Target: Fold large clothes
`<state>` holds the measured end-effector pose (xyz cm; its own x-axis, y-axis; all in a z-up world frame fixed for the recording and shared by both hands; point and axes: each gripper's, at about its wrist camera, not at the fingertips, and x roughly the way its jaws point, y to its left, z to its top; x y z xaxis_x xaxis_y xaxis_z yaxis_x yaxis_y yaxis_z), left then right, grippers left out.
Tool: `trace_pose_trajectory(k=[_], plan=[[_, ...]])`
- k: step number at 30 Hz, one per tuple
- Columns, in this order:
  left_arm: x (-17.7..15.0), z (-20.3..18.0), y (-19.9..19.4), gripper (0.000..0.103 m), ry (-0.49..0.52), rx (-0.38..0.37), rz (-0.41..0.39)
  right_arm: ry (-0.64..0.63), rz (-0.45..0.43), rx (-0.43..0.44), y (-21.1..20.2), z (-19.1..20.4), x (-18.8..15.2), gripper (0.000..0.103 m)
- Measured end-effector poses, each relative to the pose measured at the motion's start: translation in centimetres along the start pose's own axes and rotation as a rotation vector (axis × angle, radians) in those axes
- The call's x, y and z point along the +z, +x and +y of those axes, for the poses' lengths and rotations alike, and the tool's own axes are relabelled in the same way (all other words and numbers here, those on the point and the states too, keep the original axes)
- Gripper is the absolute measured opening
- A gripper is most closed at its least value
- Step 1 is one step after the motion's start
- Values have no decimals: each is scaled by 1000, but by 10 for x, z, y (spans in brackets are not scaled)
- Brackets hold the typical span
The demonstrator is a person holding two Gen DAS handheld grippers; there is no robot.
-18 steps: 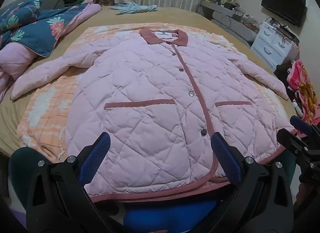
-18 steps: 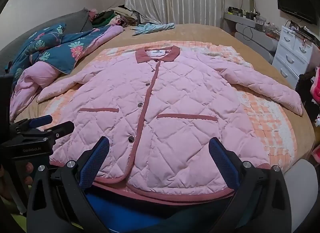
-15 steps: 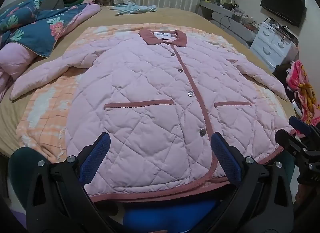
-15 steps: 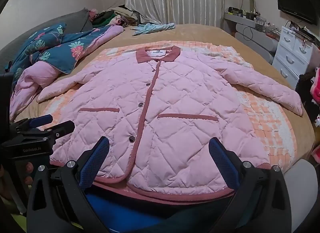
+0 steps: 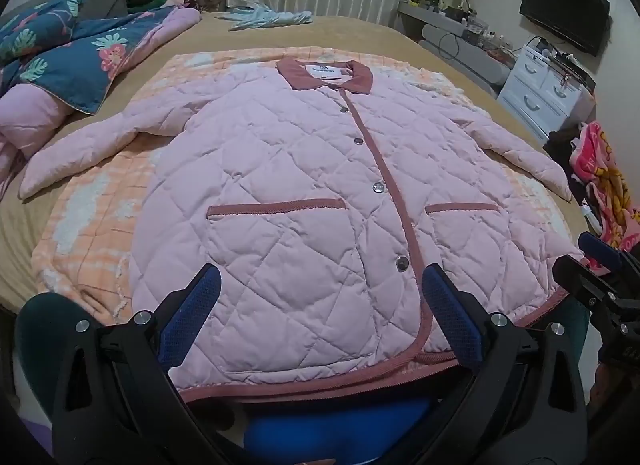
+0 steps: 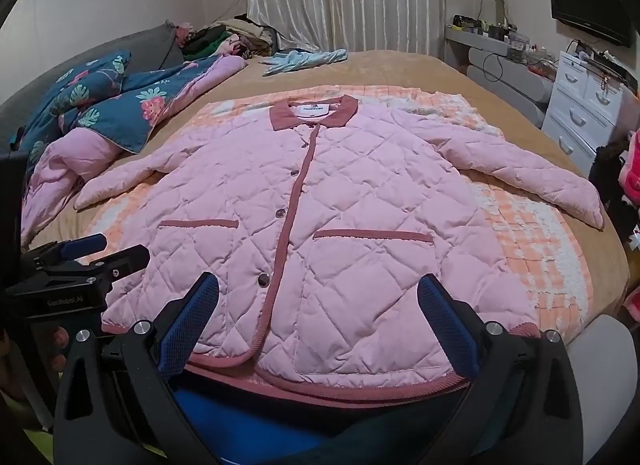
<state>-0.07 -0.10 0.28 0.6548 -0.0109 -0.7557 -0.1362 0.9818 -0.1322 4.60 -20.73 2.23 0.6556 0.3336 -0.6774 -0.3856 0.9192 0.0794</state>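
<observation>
A pink quilted jacket (image 5: 288,201) with a dark rose collar and trim lies flat, buttoned and face up on an orange checked blanket (image 5: 92,221) on the bed, both sleeves spread out. It also shows in the right wrist view (image 6: 360,217). My left gripper (image 5: 320,313) is open and empty, hovering over the hem near the jacket's lower left part. My right gripper (image 6: 320,321) is open and empty over the hem near the right pocket. Each gripper shows at the edge of the other's view.
A blue floral duvet (image 5: 76,57) with pink lining is heaped at the bed's left. A light blue garment (image 5: 268,17) lies near the curtains. White drawers (image 5: 548,89) and a wall TV (image 5: 564,9) stand at the right. Bright cloth (image 5: 604,189) hangs off the bed's right side.
Almost nothing has moved; both views drift very slightly and both grippers stay open over the hem.
</observation>
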Motion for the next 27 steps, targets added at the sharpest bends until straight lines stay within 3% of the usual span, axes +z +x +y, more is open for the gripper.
trace_pose_trajectory(k=[27], plan=[[-1,-3,-2,94,4,-9,0,-6,2,9,0,4,-2,99]])
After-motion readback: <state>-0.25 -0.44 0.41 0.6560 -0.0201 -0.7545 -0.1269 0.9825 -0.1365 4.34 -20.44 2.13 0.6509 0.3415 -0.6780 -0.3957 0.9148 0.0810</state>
